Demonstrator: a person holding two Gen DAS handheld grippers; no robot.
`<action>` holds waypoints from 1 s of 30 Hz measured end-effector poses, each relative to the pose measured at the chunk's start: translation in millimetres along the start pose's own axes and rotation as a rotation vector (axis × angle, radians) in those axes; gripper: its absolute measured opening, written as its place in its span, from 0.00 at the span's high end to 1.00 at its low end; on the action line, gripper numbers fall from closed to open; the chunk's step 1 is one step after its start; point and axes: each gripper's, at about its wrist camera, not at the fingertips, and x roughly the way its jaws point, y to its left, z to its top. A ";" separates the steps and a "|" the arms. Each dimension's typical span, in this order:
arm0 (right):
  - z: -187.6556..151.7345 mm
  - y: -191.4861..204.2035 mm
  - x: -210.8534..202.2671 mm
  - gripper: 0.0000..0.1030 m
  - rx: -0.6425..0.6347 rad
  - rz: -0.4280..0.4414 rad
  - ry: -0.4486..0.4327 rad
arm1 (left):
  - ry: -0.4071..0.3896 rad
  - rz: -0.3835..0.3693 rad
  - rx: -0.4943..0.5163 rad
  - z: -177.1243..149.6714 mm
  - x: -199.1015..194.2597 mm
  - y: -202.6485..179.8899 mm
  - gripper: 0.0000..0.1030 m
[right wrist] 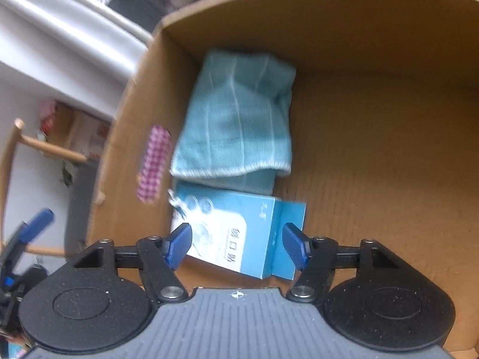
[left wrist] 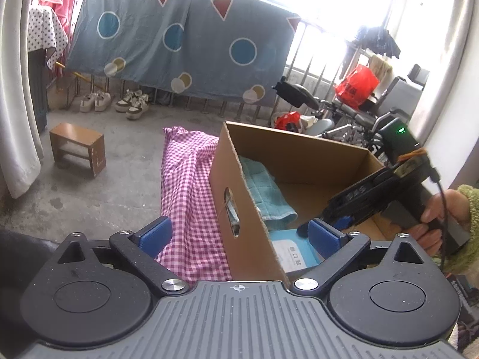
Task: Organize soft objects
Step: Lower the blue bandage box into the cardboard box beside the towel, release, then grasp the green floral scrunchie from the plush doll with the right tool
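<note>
An open cardboard box (left wrist: 302, 155) stands on the floor. Inside it a folded teal towel (right wrist: 239, 116) leans in the left corner, with a blue and white carton (right wrist: 236, 233) in front of it. The towel (left wrist: 263, 191) and carton (left wrist: 295, 254) also show in the left wrist view. A pink checked cloth (left wrist: 187, 191) lies on the floor left of the box. My left gripper (left wrist: 239, 233) is open and empty, straddling the box's near left wall. My right gripper (right wrist: 238, 245) is open and empty above the carton inside the box; it also shows in the left wrist view (left wrist: 344, 218).
A small wooden stool (left wrist: 78, 148) stands on the concrete floor at left. Two pairs of shoes (left wrist: 115, 103) sit under a blue patterned sheet (left wrist: 179, 42) hung on a railing. A wheelchair (left wrist: 353, 110) with a red bag is at back right. A white curtain (left wrist: 15, 104) hangs at left.
</note>
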 end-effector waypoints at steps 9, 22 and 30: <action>-45.1 -6.6 -96.5 0.33 0.017 0.083 -0.276 | -0.033 0.007 0.033 -3.2 -23.6 -18.9 0.01; -192.6 -37.2 -143.5 0.33 0.134 0.160 -0.503 | 0.100 -0.066 0.058 -25.6 -33.0 -44.7 0.01; -260.0 -76.8 -131.1 0.34 0.332 0.147 -0.564 | 0.231 -0.138 0.144 -56.7 -22.6 -78.7 0.01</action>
